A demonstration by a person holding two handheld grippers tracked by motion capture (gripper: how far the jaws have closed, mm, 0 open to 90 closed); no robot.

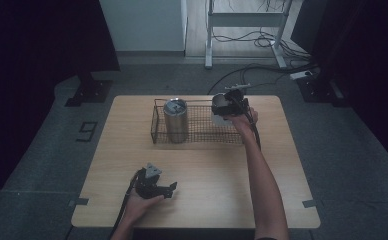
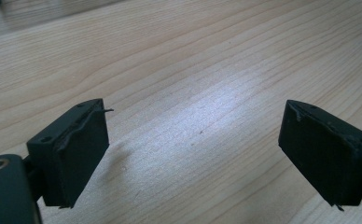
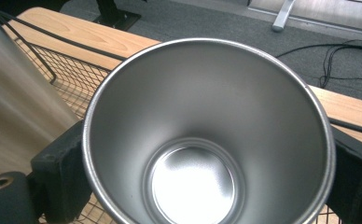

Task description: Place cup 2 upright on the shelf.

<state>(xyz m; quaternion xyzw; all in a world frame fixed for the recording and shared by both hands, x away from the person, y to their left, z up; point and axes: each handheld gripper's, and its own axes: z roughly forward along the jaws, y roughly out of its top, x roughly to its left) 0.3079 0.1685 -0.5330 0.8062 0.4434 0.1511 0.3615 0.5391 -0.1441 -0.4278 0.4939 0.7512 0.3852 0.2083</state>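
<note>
Sitting clamped inside right gripper: steel cup.

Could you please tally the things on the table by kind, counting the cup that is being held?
Steel cups: 2, one standing in the basket, one held by the right hand-held gripper
Wire baskets: 1
Total: 3

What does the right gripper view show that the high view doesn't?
Right gripper view alone: the held steel cup's empty inside and the fingers pressed on its sides. High view alone: the left gripper resting open on the table and the whole wire basket. Both: the held cup, the second cup standing in the basket.
</note>
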